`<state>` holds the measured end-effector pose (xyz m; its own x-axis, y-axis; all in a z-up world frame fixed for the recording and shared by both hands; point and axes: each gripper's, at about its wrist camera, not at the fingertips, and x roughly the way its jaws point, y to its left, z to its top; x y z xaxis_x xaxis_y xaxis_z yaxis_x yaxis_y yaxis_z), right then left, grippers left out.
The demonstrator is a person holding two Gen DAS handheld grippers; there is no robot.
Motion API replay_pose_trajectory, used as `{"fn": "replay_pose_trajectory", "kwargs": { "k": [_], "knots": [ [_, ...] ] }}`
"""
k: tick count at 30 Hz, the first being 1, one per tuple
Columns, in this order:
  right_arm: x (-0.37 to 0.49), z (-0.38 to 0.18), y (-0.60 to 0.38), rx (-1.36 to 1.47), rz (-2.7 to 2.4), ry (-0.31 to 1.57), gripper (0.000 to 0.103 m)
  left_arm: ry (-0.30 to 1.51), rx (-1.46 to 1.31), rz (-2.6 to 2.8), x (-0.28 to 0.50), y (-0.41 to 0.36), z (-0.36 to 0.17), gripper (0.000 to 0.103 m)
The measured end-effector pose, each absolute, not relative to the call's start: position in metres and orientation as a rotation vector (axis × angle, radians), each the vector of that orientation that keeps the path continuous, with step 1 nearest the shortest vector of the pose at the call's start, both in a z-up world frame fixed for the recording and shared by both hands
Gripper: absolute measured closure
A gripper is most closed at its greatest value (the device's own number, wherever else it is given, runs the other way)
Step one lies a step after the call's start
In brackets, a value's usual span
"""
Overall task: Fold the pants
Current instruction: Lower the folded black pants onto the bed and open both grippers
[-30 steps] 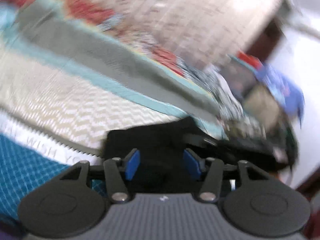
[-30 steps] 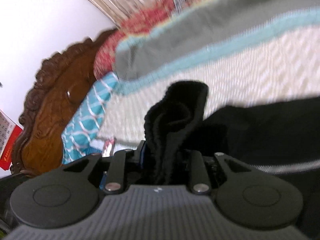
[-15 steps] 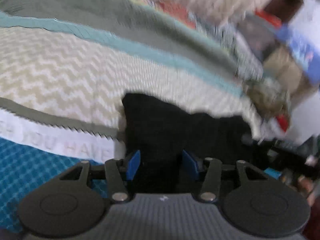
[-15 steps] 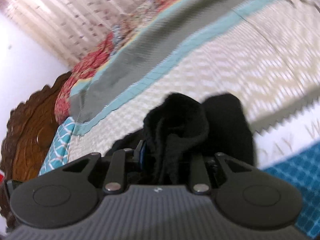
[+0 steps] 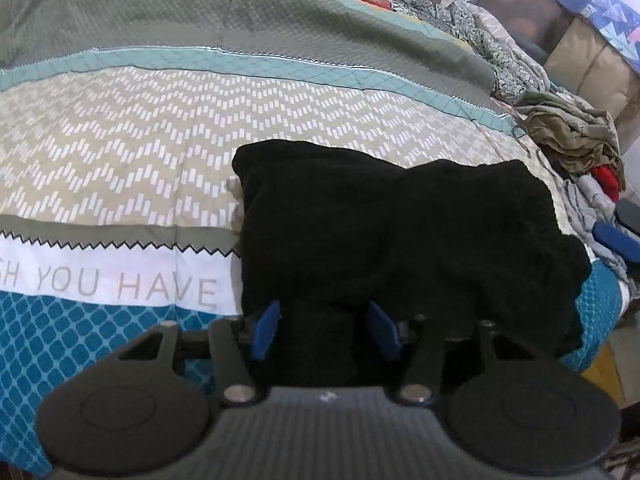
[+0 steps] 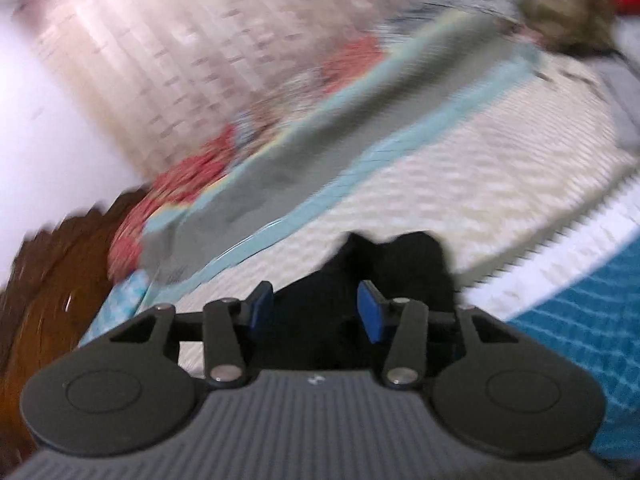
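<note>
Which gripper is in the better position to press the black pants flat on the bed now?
Left, probably. The left gripper points down over the folded black pants, which fill its view. The right gripper has just opened, at the bundle's edge only.

Right wrist view smeared by motion: curtain (image 6: 168, 52), wooden headboard (image 6: 44, 280) and bedspread (image 6: 460, 184) pattern unreadable, clothes heap (image 6: 572, 12) at top right only a blur. Black pants (image 5: 400, 232) featureless in both views, folds and waistband impossible to tell; near edge hidden behind the left gripper (image 5: 325, 328). Printed words on the bedspread cut off at the left edge
</note>
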<state>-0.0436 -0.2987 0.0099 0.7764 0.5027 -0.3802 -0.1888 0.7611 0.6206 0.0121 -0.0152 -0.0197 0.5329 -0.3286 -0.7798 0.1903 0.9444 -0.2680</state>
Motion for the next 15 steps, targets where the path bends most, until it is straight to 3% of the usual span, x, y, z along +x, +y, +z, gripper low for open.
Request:
{"fn": "replay_pose_trajectory", "kwargs": {
  "k": [7, 9, 15],
  "knots": [
    [-0.039, -0.028, -0.290, 0.489, 0.313, 0.713, 0.056, 0.969, -0.095, -0.271, 0.005, -0.022, -0.011, 0.049],
    [-0.038, -0.045, -0.298, 0.476, 0.220, 0.771, 0.078, 0.972, -0.090, -0.264, 0.003, -0.023, -0.009, 0.046],
    [-0.042, -0.044, -0.293, 0.451, 0.196, 0.758, 0.078, 0.982, -0.082, -0.234, 0.000, -0.022, -0.008, 0.045]
  ]
}}
